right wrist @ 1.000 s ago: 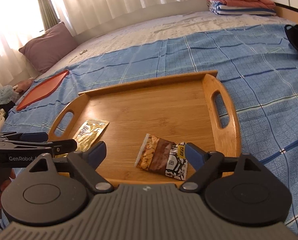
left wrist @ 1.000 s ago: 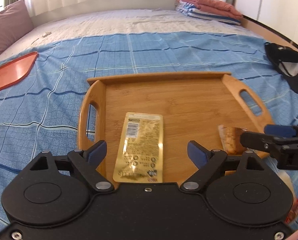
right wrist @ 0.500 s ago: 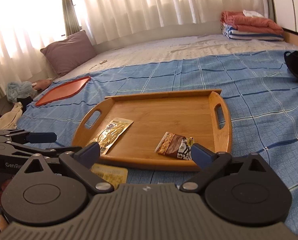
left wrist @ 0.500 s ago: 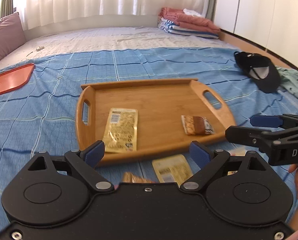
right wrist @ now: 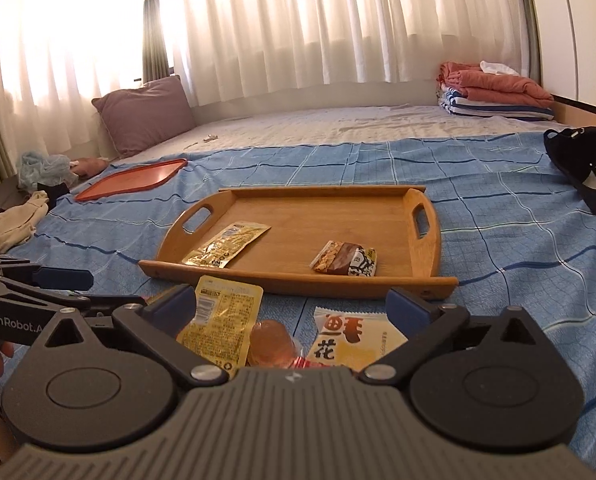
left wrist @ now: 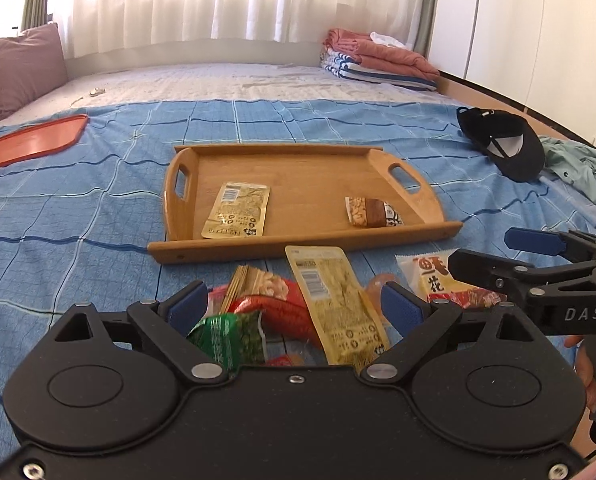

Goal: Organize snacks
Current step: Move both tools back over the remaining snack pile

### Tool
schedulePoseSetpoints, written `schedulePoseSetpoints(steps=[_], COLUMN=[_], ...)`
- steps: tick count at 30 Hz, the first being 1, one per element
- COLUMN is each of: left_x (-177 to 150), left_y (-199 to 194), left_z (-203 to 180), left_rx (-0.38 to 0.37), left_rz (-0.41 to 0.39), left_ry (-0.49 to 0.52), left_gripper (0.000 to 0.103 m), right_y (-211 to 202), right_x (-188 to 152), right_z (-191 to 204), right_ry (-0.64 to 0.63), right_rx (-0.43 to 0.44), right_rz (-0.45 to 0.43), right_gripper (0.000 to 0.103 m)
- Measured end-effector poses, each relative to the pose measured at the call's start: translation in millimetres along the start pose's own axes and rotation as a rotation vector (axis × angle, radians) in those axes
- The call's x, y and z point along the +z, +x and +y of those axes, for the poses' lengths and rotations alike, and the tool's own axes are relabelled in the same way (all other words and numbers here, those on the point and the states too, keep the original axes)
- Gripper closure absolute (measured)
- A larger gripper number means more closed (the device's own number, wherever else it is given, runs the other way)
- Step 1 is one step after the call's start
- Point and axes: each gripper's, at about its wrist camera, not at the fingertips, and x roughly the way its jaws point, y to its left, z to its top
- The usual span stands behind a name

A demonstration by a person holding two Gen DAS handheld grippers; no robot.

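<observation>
Now both tongs [left wrist: 294,306] wide over snacks [left wrist: 338,304]

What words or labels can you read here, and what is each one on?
"DAS": side of the right gripper.
"GenRobot.A", cut off: side of the left gripper.
"花" under a larger, partly hidden character: white packet.
Gold packets and snack bar: print and barcodes too small.

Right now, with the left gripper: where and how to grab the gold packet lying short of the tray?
Take the gold packet across its narrow width near mid-length, coming down from above. It lies flat and long, partly over the red packet, between the open left gripper's fingers already. Probably easiest there; the sealed ends look thinner.
</observation>
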Motion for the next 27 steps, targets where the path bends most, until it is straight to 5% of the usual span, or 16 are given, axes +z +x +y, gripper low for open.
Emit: schedulePoseSetpoints(steps=[14,27], left_x=[-43,-68], left_y=[-5,17], left_z=[-1,-3], left_rx=[0.037,0.125], left_rz=[0.003,0.028], left_ry=[-0.115,-0.095], left_gripper=[0.009,0.009], right_y=[8,20], right_x=[-37,-55], right_z=[-1,-8], right_ry=[-0.02,0.03], right_rx=[-0.104,-0.162], right_rz=[0.036,0.073], right_gripper=[0.0,0.0])
